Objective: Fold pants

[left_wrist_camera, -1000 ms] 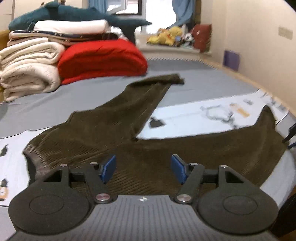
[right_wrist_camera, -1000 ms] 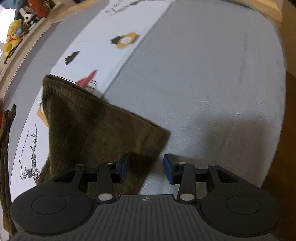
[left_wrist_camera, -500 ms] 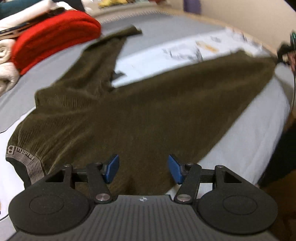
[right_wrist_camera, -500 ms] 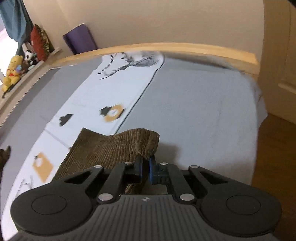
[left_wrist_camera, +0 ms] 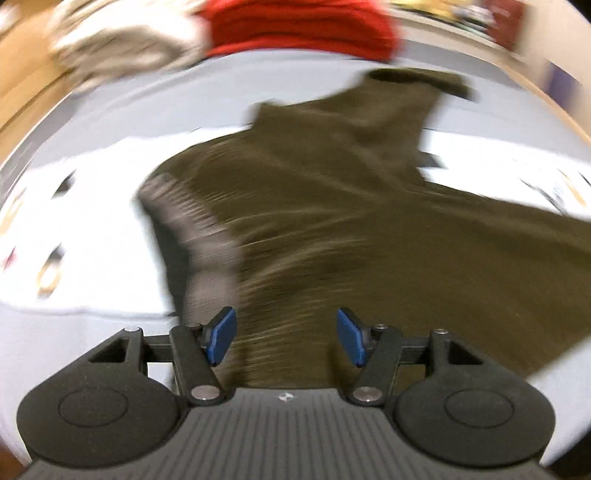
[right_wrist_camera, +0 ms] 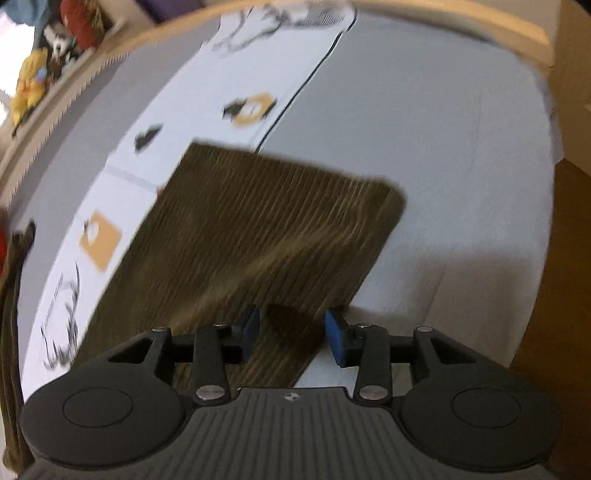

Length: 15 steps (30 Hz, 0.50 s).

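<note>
Two grippers, both jaws released | pants (left_wrist_camera: pixel 332 229) spread ahead | left gripper (left_wrist_camera: pixel 282 338) over waistband end | right gripper (right_wrist_camera: pixel 291 338) over leg hem, long axis running between them

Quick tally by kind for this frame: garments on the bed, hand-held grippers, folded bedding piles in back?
Pants: 1
Hand-held grippers, left and right: 2, both open
Bedding piles, red and cream, blurred: 2
Total: 5
</note>
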{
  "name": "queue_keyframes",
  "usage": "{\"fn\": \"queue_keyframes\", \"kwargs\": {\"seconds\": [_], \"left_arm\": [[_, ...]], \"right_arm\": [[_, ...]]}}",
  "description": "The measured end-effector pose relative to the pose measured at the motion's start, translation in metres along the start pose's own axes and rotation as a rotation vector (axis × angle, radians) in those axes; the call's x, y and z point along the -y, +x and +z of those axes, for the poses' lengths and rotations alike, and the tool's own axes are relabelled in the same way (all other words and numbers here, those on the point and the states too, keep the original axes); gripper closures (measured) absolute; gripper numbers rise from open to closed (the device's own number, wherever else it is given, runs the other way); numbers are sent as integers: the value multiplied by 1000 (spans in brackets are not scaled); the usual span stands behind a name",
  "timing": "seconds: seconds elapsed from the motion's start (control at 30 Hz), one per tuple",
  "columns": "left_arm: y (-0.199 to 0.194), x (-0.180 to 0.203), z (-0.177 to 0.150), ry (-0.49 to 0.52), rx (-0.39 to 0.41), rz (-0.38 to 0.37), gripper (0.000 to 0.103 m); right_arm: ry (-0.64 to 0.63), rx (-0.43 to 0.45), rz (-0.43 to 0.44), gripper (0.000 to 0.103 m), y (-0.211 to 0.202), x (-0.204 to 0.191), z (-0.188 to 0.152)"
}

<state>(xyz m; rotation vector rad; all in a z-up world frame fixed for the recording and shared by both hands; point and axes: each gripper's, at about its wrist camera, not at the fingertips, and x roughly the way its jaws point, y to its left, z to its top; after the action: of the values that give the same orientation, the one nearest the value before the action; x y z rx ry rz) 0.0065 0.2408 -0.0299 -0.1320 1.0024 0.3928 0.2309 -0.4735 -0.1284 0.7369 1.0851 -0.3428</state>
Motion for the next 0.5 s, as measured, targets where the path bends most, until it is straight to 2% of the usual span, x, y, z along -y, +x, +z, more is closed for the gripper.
{"fn": "queue_keyframes", "kwargs": {"seconds": [0.1,0.2,0.33,0.37,0.43,0.47,0.5], "left_arm": [[15,-32,4,-121,-73,42,35],[29,-56,2,-195,-144,30,34],[47,-70,-9,-216,-239,50,34],[52,-71,-13,-216,-259,46,34],[53,-71,-17,-197,-261,35,34],[53,-70,-18,-175,-255,33,35],[52,-69,-19,-161,-250,26,41]], "right_arm": [[-18,-58,-12,61,8,-7,-9],[-26,-74,-22,61,10,-12,-15],[-66,-69,-34,60,11,-18,-17],[-73,-68,-35,62,12,-20,-17],[-85,-52,-48,74,11,-19,-16],[-90,-44,-60,84,11,-19,-16],[-91,-42,-66,87,12,-18,-16]]}}
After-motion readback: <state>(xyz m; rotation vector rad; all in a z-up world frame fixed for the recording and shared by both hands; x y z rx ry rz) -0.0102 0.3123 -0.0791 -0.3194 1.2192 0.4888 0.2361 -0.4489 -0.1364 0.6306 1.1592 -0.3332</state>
